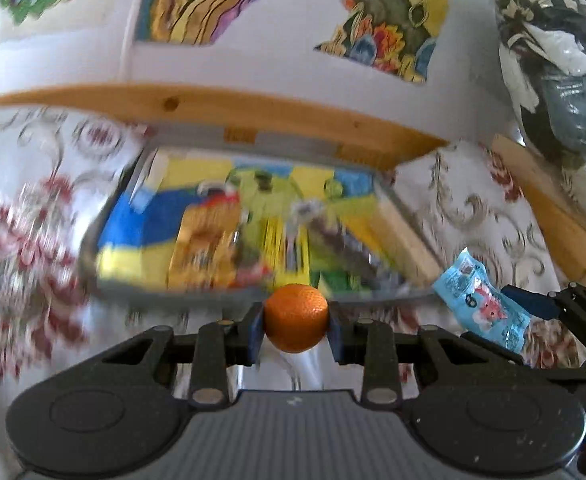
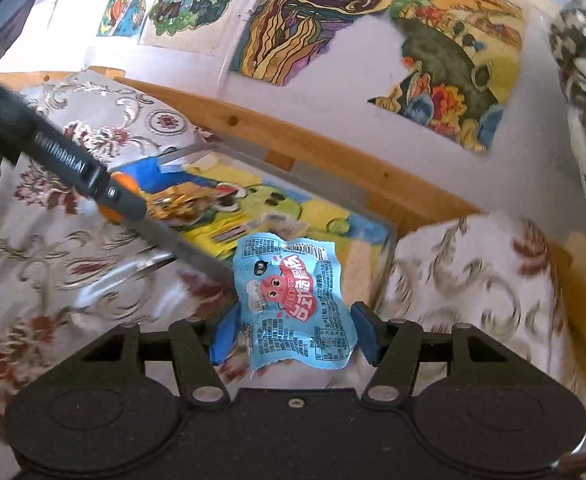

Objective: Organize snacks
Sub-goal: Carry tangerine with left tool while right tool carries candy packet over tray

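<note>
Tray (image 1: 403, 216) contents blurred — unreadable.

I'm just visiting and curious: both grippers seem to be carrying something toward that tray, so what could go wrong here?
The orange is round and pinched only at its sides by the left gripper, so it might slip out. The right gripper holds a thin blue packet that could slide free. Both near the tray together, so they might bump.

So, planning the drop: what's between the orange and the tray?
Only patterned cloth, left wrist view: the orange, in the left gripper, nearly meets the tray rim.
</note>
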Action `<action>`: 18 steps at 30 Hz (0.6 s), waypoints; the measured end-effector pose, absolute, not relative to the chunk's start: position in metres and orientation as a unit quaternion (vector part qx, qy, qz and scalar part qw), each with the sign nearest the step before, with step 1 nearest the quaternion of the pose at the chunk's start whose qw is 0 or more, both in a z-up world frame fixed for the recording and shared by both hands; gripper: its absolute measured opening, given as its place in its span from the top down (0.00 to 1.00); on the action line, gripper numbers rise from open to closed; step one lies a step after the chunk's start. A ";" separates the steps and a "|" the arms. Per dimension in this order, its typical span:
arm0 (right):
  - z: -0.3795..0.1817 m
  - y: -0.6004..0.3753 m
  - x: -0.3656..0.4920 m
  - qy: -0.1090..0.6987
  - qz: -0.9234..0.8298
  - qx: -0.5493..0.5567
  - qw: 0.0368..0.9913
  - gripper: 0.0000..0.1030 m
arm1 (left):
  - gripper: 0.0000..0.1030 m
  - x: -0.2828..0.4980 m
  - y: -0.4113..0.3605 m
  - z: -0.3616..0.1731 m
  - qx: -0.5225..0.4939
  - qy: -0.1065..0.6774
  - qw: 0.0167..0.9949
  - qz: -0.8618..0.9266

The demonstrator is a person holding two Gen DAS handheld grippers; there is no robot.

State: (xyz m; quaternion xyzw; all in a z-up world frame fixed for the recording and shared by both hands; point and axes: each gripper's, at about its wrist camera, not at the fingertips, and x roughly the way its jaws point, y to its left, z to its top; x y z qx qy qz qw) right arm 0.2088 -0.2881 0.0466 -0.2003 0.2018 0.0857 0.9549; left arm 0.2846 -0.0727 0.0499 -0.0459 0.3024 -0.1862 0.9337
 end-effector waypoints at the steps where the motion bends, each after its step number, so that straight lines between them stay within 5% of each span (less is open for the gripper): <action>1: 0.050 -0.290 0.218 0.198 0.085 -0.205 0.955 0.40 | 0.65 0.291 -0.075 0.053 -0.041 0.300 0.935 -0.187; 18: 0.035 -0.274 0.315 0.216 0.055 -0.191 0.956 0.40 | 0.65 0.384 -0.109 0.043 -0.065 0.343 0.927 -0.136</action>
